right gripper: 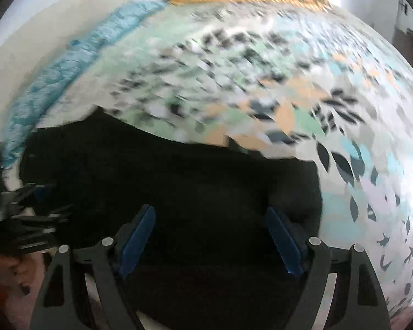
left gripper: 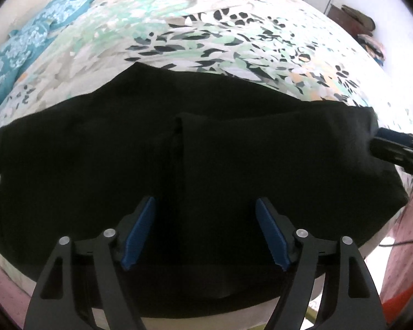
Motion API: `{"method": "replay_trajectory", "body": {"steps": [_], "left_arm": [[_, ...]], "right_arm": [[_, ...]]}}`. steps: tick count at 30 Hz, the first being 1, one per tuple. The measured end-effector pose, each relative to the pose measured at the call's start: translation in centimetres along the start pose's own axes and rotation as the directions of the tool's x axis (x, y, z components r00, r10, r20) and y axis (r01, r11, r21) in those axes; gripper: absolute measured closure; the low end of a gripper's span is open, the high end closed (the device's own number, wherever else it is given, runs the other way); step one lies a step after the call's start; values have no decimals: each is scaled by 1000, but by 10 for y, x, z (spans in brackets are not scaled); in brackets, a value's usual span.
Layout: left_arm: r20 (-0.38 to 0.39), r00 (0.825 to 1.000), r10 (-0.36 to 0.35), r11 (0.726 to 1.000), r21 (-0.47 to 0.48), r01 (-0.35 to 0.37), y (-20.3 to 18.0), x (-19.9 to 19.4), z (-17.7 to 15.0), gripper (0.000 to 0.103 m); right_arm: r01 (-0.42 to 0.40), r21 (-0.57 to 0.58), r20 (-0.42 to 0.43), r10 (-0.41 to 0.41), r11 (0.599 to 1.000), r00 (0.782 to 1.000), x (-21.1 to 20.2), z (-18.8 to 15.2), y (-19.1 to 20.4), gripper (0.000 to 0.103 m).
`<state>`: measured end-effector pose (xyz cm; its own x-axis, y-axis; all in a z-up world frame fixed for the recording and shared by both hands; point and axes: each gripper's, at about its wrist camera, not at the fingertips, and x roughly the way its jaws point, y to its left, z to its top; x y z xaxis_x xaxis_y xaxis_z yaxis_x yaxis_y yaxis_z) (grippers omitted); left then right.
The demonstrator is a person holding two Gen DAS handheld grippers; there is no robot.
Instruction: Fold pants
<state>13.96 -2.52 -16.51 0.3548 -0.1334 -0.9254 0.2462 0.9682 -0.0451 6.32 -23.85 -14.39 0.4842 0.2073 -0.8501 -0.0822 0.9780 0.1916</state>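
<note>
I hold my left gripper point(left gripper: 205, 231) and right gripper point(right gripper: 210, 240) released, fingers spread wide and grasping nothing, over the black pants point(left gripper: 179, 151) — spread beneath and ahead of both fingertips on the floral bedsheet point(left gripper: 234, 27) — probably so I can choose edges to pinch.

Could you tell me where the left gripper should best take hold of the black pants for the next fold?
Probably the near edge of the black pants, approached from the bedside. The left gripper hangs open over that edge, which lies flat on the bedspread.
</note>
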Motion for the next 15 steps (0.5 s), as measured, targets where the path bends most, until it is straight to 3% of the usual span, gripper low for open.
{"method": "replay_trajectory", "body": {"steps": [5,10,12,15], "left_arm": [[-7,1000,-3,1000,-3,3,1,2,2,24],[-8,1000,-9,1000,-8,9,2,3,1,23],[-7,1000,-8,1000,-3,8,1,3,1,23],[-7,1000,-7,1000,-2,7,2,4,0,21]], "right_arm": [[-13,-51,-3,12,999,1000,-23,-24,26,20],[-51,-45,-202,41,998,979,21,-51,30,18],[-73,-24,-188,67,997,980,22,-47,28,9],[-80,-28,-195,73,996,978,26,-49,30,4]]}}
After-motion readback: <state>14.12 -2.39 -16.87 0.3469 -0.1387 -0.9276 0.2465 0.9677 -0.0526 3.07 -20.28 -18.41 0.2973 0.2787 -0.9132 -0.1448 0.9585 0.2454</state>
